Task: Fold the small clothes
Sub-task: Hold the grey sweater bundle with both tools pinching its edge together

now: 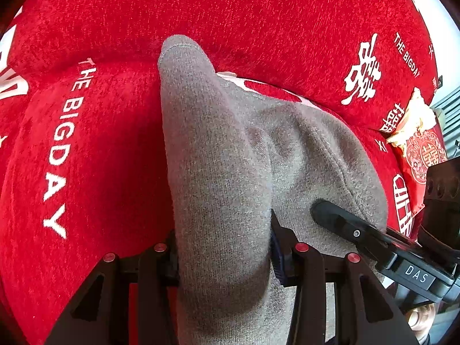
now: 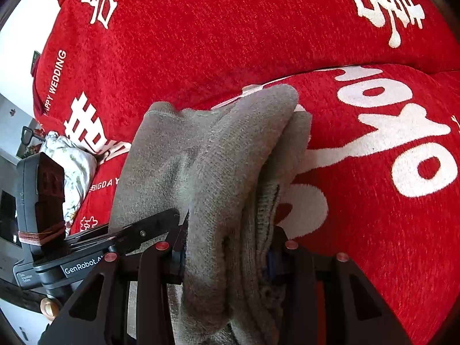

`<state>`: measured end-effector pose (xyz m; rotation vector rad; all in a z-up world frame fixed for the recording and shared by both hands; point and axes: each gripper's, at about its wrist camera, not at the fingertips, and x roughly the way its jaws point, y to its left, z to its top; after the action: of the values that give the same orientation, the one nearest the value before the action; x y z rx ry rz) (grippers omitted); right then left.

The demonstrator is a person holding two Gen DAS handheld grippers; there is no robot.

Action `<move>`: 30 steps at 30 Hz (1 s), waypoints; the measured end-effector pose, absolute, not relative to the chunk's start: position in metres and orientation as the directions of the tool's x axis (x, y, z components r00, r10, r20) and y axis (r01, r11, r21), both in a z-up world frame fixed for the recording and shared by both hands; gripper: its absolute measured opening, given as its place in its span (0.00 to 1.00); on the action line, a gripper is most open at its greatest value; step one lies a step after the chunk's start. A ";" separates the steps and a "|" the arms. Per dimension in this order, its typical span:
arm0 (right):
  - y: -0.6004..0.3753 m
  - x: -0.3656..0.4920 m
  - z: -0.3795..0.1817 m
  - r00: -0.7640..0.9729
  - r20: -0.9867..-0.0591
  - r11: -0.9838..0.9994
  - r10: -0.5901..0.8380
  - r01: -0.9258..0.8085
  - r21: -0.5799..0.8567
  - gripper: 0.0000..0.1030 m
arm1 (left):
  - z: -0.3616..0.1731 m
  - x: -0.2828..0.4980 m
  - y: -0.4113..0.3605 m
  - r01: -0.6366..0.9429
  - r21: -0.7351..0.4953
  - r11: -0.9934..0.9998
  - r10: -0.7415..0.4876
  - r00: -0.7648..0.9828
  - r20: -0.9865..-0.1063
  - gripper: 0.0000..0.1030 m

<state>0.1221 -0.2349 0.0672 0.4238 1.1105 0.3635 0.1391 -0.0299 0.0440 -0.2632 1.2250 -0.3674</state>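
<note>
A small grey knitted garment [image 1: 218, 155] lies bunched on a red sofa cover [image 1: 95, 143]. My left gripper [image 1: 224, 258] is shut on one thick fold of it, which fills the space between the fingers. My right gripper [image 2: 227, 258] is shut on a stacked fold of the same grey garment [image 2: 218, 155]. The right gripper's finger [image 1: 339, 218] shows in the left wrist view, resting on the grey cloth. The left gripper's finger [image 2: 149, 227] shows in the right wrist view, against the cloth's left side. Both grippers sit close together.
The red sofa cover [image 2: 359, 158] has white printed letters and characters. A red and gold snack bag [image 1: 417, 149] lies at the right of the left wrist view. A white floral cloth [image 2: 74, 172] lies at the sofa's left end in the right wrist view.
</note>
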 end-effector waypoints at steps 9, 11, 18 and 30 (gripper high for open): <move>-0.223 0.110 0.067 0.396 -0.784 0.868 0.478 -0.077 0.490 0.41 | 0.044 0.124 -0.018 0.129 -0.386 0.913 -0.407 0.295 -0.864 0.45; -0.221 0.106 0.068 0.397 -0.785 0.870 0.476 -0.079 0.487 0.41 | 0.044 0.121 -0.018 0.129 -0.385 0.914 -0.406 0.297 -0.864 0.45; -0.217 0.094 0.070 0.398 -0.786 0.871 0.474 -0.084 0.484 0.41 | 0.045 0.107 -0.015 0.134 -0.381 0.915 -0.404 0.304 -0.863 0.45; -0.212 0.076 0.071 0.406 -0.784 0.875 0.470 -0.097 0.475 0.41 | 0.047 0.089 -0.008 0.138 -0.384 0.913 -0.409 0.316 -0.856 0.45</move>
<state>0.0759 -0.2116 0.0714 0.3849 1.1013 0.3686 0.0893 -0.0082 0.0466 -0.2586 1.1993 -0.3655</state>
